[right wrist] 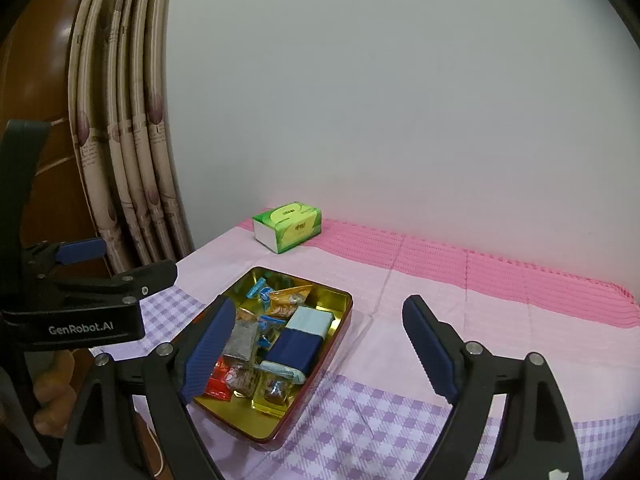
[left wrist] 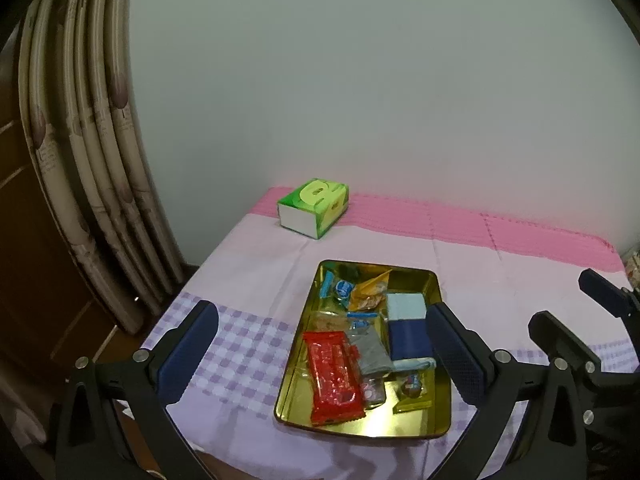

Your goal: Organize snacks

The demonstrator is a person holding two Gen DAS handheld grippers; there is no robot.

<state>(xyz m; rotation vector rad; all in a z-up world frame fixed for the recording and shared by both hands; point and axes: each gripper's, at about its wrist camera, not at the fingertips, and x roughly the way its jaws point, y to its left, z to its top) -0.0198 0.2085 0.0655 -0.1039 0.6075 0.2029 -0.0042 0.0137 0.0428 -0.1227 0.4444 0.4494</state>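
Note:
A gold metal tin [left wrist: 434,420] [right wrist: 260,428] lies on the pink and purple cloth, holding several snacks: a red packet [left wrist: 334,378] [right wrist: 218,380], a grey packet [left wrist: 370,350] [right wrist: 240,340], a dark blue box [left wrist: 408,338] [right wrist: 294,348], a light blue box [left wrist: 404,306] [right wrist: 310,320], an orange packet [left wrist: 370,292] [right wrist: 286,298] and small wrapped candies. My left gripper [left wrist: 324,344] is open and empty, hovering in front of the tin. My right gripper [right wrist: 316,344] is open and empty, at the tin's right side.
A green tissue box [left wrist: 314,206] [right wrist: 288,226] stands at the back of the table by the white wall. Curtains [left wrist: 88,152] hang on the left, past the table's left edge. The left gripper shows in the right wrist view [right wrist: 116,266].

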